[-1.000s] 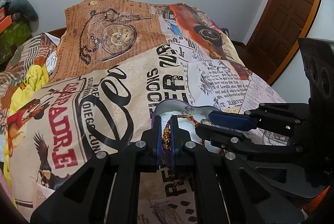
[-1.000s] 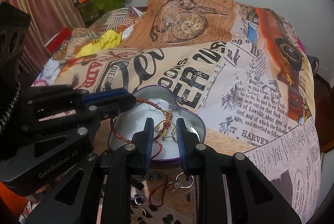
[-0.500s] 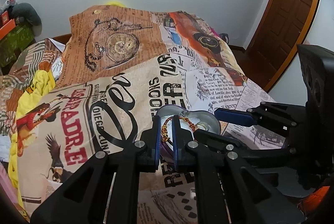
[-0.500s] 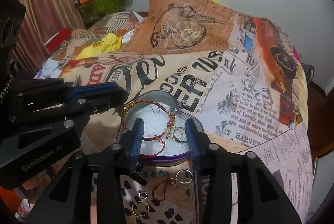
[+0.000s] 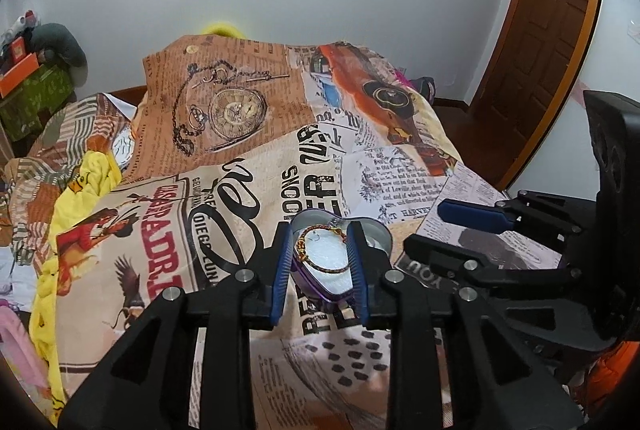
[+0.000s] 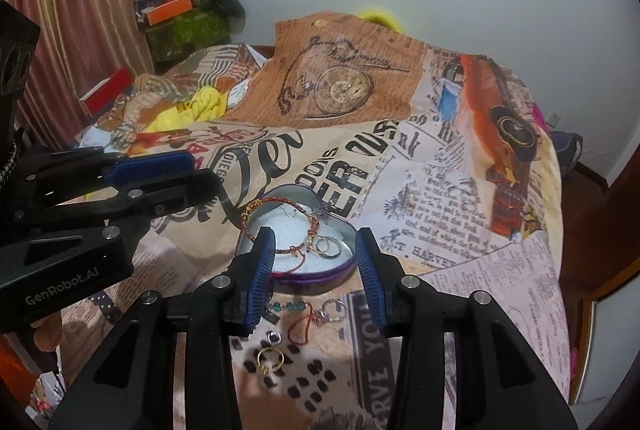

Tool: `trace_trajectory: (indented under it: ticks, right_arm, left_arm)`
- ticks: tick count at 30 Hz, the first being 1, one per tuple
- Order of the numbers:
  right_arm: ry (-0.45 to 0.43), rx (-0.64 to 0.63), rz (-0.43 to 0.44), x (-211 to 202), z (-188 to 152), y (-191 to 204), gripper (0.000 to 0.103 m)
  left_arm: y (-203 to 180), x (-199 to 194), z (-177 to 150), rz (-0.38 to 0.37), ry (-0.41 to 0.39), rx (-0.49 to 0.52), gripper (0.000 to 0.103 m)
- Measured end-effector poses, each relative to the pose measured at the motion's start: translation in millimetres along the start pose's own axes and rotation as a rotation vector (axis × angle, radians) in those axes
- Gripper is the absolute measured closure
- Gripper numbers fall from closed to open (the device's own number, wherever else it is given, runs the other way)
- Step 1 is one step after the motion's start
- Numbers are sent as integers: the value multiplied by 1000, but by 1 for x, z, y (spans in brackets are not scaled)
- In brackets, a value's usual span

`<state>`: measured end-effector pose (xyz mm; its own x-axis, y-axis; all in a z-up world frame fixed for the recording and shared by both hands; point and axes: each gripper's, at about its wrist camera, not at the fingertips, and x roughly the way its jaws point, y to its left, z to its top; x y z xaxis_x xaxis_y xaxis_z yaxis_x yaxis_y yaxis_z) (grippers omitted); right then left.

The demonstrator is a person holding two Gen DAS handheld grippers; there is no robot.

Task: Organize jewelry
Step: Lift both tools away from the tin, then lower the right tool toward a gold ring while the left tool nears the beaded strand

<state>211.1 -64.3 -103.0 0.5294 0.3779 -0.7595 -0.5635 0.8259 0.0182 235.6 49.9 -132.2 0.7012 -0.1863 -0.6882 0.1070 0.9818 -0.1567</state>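
A purple heart-shaped tin (image 6: pixel 352 230) (image 5: pixel 380 234) lies open on the printed bedspread. Inside it lie a red-and-gold braided bracelet (image 6: pixel 280 213) (image 5: pixel 304 242) and two rings (image 6: pixel 326 246) on white padding. My left gripper (image 5: pixel 320 270) is open and empty, raised in front of the tin. My right gripper (image 6: pixel 316 270) is open and empty, above the tin's near edge. On the bedspread near my right gripper lie a green beaded piece (image 6: pixel 290 306), a silver keyring charm (image 6: pixel 332 310), a red cord loop (image 6: pixel 300 328), a small stud (image 6: pixel 274 338) and a gold ring (image 6: pixel 270 358).
The bed is covered by a newspaper-print spread (image 6: pixel 420 157) with a pocket-watch picture (image 5: pixel 236 113). Yellow cloth (image 5: pixel 92 173) lies bunched at the left. A brown door (image 5: pixel 548 29) stands at the right. Boxes and clutter (image 6: pixel 180 13) sit by the curtain.
Both grippers let go of the jewelry, opened and drew back and up from the tin. The bracelet and rings now lie inside the tin.
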Motion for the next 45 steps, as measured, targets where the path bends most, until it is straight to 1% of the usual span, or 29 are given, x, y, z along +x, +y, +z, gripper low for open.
trace_trajectory:
  ticks: [6, 10, 15, 20, 26, 33, 37, 39, 41, 42, 43, 45]
  right_arm:
    - [-13, 21, -21, -20, -9, -4, 65]
    - [-10, 37, -35, -29, -18, -9, 65]
    - [14, 60, -40, -31, -33, -14, 65]
    - [66, 82, -7, -21, -47, -12, 65]
    - [144, 83, 50, 4, -63, 2, 65]
    - [206, 45, 83, 26, -70, 17, 65]
    - [221, 37, 106, 29, -72, 17, 65]
    - [218, 28, 109, 29, -73, 17, 69]
    - [215, 17, 104, 28, -74, 17, 80]
    - [214, 17, 107, 29, -73, 16, 82]
    - [213, 15, 105, 29, -73, 17, 87]
    - [204, 6, 111, 27, -73, 15, 87]
  left_arm:
    - [-4, -20, -6, 0, -8, -6, 68]
    - [-8, -27, -14, 0, 4, -2, 68]
    - [-10, -22, -28, -2, 47, 2, 67]
    - [-8, -11, -46, -9, 103, -19, 67]
    - [-4, 4, -68, -14, 171, -36, 67]
    - [2, 13, -81, -13, 210, -50, 67]
    - [0, 19, -86, -27, 225, -47, 67]
    - [-1, 23, -86, -32, 231, -45, 67]
    - [-3, 26, -86, -43, 236, -41, 67]
    - [-5, 27, -86, -51, 239, -36, 67]
    - [-8, 28, -85, -58, 239, -30, 67]
    - [-12, 30, -84, -65, 240, -18, 67]
